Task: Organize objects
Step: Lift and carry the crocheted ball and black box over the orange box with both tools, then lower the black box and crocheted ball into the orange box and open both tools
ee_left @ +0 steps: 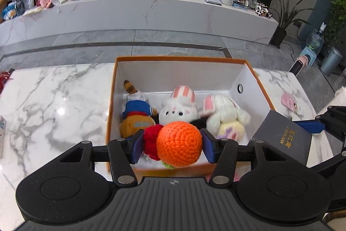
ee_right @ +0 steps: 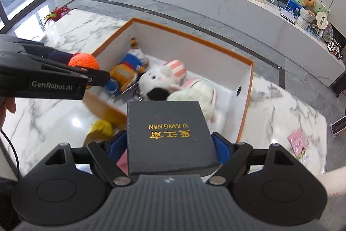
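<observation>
— What do you count from your end?

— One orange-rimmed box [ee_left: 255, 88] on the marble table [ee_left: 54, 105], three plush toys inside: a brown one in blue [ee_left: 138, 116], a white one with a pink-striped hat [ee_left: 179, 107], a white rabbit [ee_left: 227, 114]. I also see one yellow toy [ee_right: 101, 129] outside, by the near wall.

— And your claws?

— My left gripper [ee_left: 173, 144] is clamped on a crocheted orange ball [ee_left: 179, 143] with a red piece [ee_left: 151, 140] beside it — held over the box's near edge. My right gripper [ee_right: 170, 144] grips one dark box with gold lettering [ee_right: 168, 133], squarely between the blue pads, above the box's near wall.
</observation>
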Available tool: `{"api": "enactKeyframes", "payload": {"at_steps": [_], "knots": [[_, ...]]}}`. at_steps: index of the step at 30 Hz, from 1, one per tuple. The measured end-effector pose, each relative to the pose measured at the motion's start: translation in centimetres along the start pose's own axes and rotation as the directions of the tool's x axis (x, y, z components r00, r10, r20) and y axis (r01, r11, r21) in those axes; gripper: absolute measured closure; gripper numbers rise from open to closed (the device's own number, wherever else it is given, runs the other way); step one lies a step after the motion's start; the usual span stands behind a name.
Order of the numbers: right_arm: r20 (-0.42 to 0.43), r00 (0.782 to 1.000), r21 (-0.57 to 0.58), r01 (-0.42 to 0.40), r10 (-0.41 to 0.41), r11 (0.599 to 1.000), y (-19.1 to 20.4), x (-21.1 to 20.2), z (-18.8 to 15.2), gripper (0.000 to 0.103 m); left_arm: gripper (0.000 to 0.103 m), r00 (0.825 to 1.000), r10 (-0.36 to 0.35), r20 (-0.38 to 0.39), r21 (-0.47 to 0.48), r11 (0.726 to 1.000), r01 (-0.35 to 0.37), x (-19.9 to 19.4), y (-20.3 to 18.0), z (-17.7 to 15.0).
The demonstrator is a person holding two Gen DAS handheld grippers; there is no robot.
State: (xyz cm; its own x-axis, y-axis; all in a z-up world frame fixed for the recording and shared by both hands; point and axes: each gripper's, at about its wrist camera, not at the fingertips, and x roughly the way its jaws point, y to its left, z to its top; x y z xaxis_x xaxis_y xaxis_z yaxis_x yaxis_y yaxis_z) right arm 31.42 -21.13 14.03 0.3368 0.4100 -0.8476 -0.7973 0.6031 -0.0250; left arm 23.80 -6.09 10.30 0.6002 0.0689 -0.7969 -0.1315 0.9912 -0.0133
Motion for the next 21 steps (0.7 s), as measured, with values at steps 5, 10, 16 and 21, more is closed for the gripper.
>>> {"api": "enactKeyframes", "payload": {"at_steps": [5,10,16,21], "knots": [[-0.013,1.0,0.024,0.001,-0.001,1.0,-2.2,2.7,2.0,0.02,0.04,1.0,0.003,-0.02,-0.033,0.999,-0.003,2.5,0.3,1.3],[-0.031,1.0,0.036,-0.003,0.004,0.999,-4.0,5.6,3.5,0.02,0.04,0.998,0.034,-0.05,-0.039,0.999,-0.036,4.7,0.5,2.3],[-0.026,0.999,0.043,-0.017,0.018,0.999,-5.3,8.7,5.2,0.02,0.04,0.996,0.068,-0.062,-0.018,0.997,-0.069,6.8,0.4,4.1],[-0.033,0.999,0.033,-0.02,0.022,0.999,-5.7,10.8,6.7,0.02,0.04,0.993,0.091,-0.075,-0.022,0.995,-0.092,8.7,0.8,5.2]]}}
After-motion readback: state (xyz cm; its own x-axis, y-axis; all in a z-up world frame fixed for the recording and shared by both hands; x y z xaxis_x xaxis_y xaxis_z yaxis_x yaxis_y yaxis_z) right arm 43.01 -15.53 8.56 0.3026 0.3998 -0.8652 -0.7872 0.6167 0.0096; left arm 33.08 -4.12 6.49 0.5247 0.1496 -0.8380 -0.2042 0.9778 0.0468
